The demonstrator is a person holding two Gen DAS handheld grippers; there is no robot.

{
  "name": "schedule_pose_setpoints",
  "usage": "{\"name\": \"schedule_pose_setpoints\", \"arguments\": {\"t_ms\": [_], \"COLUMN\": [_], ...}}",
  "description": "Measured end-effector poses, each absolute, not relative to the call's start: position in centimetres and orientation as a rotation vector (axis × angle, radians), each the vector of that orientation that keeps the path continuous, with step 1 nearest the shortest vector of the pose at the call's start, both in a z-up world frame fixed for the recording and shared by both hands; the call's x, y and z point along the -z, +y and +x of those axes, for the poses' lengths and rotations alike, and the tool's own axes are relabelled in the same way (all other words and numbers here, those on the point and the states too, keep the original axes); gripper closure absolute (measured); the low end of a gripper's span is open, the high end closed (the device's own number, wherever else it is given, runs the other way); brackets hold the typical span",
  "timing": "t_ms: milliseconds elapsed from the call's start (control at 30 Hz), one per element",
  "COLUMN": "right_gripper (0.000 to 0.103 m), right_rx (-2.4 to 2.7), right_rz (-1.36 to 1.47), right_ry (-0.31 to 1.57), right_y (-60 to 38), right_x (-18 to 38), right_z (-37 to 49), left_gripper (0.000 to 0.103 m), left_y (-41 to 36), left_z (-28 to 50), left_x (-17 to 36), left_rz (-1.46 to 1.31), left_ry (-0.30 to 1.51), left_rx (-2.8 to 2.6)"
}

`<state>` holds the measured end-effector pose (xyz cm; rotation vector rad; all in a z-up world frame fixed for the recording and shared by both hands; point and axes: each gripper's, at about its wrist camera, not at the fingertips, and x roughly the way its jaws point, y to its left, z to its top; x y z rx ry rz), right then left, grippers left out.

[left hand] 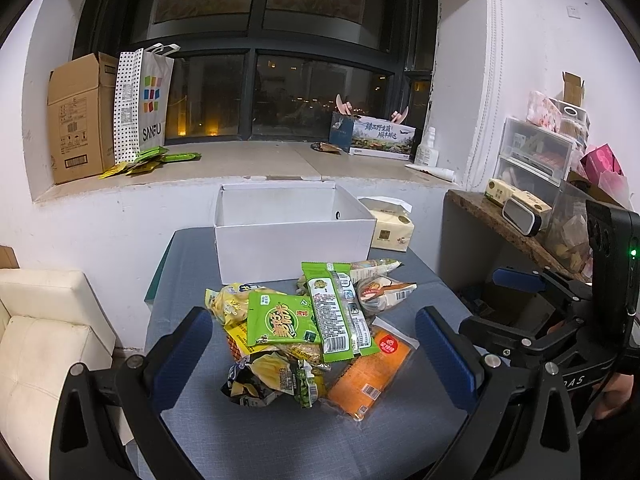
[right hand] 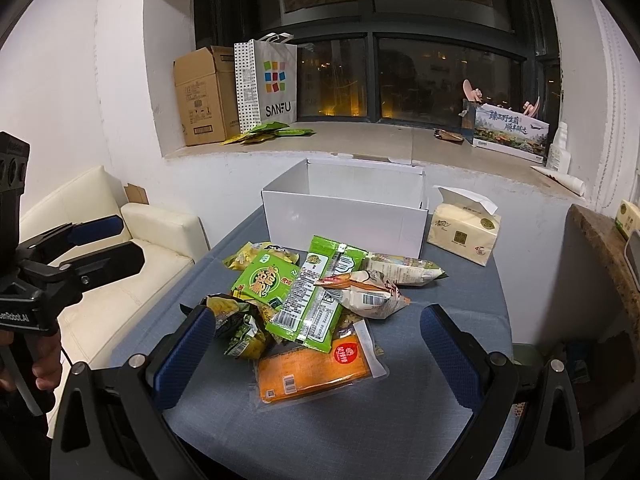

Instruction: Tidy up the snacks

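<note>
A pile of snack packets (left hand: 312,332) lies on the blue-grey table (left hand: 280,440), also in the right wrist view (right hand: 316,300). It includes a green packet (left hand: 280,320), a long green packet (left hand: 340,312), an orange packet (left hand: 368,376) and a white packet (right hand: 368,292). An open white box (left hand: 292,236) stands behind the pile, also in the right wrist view (right hand: 348,212); its inside is mostly hidden. My left gripper (left hand: 316,344) is open above the near side of the pile, holding nothing. My right gripper (right hand: 320,340) is open over the orange packet (right hand: 316,368), holding nothing.
A tissue pack (right hand: 464,228) sits right of the box. A cream sofa (right hand: 120,272) is left of the table. A wooden side shelf (left hand: 516,232) with clutter is at the right. The window ledge (left hand: 248,160) holds a carton, a paper bag and a printed box.
</note>
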<state>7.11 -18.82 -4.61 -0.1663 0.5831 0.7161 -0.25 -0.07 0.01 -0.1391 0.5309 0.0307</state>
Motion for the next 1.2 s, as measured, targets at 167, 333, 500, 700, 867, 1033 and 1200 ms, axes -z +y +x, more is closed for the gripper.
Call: {"name": "schedule_pose_setpoints", "arguments": {"t_ms": [167, 333, 500, 700, 867, 1033, 1200], "right_gripper": [0.000, 0.000, 0.000, 0.000, 0.000, 0.000, 0.057], "right_rx": [-0.715, -0.714, -0.730, -0.759, -0.665, -0.635, -0.648], "right_rz": [-0.167, -0.167, -0.165, -0.162, -0.293, -0.235, -0.205], "right_ry": [0.587, 0.592, 0.602, 0.642, 0.657, 0.703, 0.739], "right_y": [-18.8, -18.8, -18.5, -17.4, -14.9, -13.8, -13.1], "right_x": [4.7, 4.9, 5.3, 7.7, 11.6, 14.1, 15.1], "right_z": [7.1, 7.2, 7.4, 10.4, 14.6, 18.3, 20.5], "left_gripper": [0.000, 0.000, 0.000, 0.000, 0.000, 0.000, 0.000], "left_y": [-0.1, -0.1, -0.1, 0.1, 0.3, 0.8, 1.1], "left_z": [-0.3, -0.2, -0.1, 0.3, 0.5, 0.8, 1.6], "left_x": [0.0, 0.1, 0.4, 0.9, 1.7, 3.0, 4.2], "left_rz": [-0.139, -0.138, -0.146, -0.153, -0.158, -0.172, -0.181], "left_ry": [0.531, 0.533, 0.539, 0.553, 0.570, 0.603, 0.641], "left_rx": [-0.032, -0.029, -0.022, -0.021, -0.029, -0.032, -0.030]}}
